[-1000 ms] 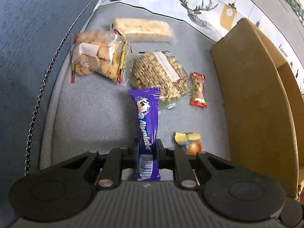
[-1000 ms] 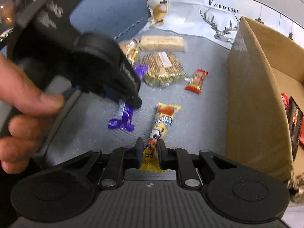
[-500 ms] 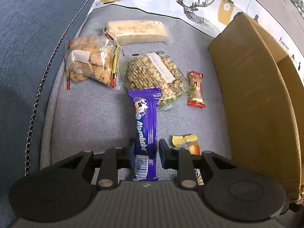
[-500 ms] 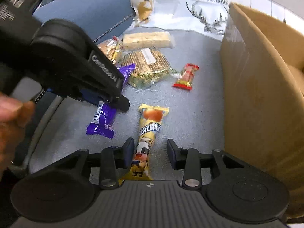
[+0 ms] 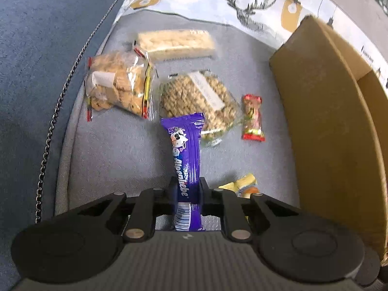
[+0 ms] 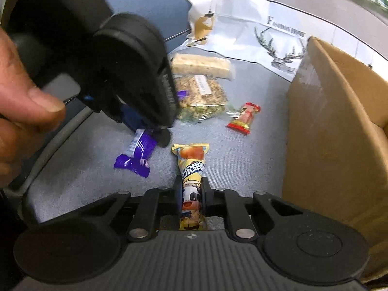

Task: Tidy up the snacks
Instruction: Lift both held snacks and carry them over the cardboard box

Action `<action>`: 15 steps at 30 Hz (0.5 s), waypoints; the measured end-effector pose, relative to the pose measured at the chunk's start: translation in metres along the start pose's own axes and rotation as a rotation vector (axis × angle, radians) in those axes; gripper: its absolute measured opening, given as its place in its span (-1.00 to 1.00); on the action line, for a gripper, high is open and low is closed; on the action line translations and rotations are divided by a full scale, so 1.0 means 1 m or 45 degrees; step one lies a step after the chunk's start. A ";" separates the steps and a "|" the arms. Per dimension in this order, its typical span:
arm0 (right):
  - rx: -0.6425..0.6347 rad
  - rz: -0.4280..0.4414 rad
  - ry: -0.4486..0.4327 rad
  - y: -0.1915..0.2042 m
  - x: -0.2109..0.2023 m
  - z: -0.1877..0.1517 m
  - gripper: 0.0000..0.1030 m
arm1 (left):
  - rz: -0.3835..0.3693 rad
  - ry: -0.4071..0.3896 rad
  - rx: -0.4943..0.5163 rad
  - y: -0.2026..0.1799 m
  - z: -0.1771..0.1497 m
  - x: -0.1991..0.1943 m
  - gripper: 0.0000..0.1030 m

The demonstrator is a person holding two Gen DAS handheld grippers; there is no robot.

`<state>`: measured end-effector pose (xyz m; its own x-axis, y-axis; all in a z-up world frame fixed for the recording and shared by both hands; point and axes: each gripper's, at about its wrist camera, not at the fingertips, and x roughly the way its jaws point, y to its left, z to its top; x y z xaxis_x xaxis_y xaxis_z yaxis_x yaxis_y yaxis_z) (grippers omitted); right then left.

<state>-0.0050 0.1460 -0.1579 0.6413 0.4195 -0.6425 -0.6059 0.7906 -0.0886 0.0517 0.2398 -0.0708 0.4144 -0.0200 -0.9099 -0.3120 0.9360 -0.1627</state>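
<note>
Both tilted downward: left tool (image 5: pixel 186 191) clamped tight across the middle of a purple candy wrapper (image 5: pixel 185 160), right tool (image 6: pixel 192 194) likewise pinched on a yellow one (image 6: pixel 192 169), bare hand (image 6: pixel 21 97) gripping the left handle

Grey cushion (image 5: pixel 109 150) carries everything. Far: pale bar (image 5: pixel 174 42). Left: cookie bag (image 5: pixel 118 87); right of it, round cracker pack (image 5: pixel 201 99), then small red candy (image 5: pixel 253 118). Cardboard box (image 5: pixel 327 126) at right edge. Printed cloth (image 5: pixel 242 2) beyond.
</note>
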 end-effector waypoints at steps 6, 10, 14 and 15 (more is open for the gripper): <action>0.024 0.039 -0.104 -0.002 -0.017 0.004 -0.72 | -0.079 -0.146 -0.019 -0.001 0.002 -0.021 -0.69; 0.042 0.033 -0.152 -0.005 -0.025 0.009 -0.73 | -0.115 -0.227 -0.062 0.002 0.003 -0.034 -0.69; 0.059 0.036 -0.210 -0.010 -0.036 0.018 -0.73 | -0.151 -0.295 -0.058 0.000 0.004 -0.044 -0.69; 0.055 0.032 -0.228 -0.011 -0.039 0.019 -0.73 | -0.153 -0.311 -0.053 -0.002 0.004 -0.046 -0.69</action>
<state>-0.0143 0.1293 -0.1168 0.7025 0.5088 -0.4976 -0.6042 0.7959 -0.0391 0.0366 0.2403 -0.0272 0.6432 -0.0400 -0.7647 -0.2805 0.9169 -0.2840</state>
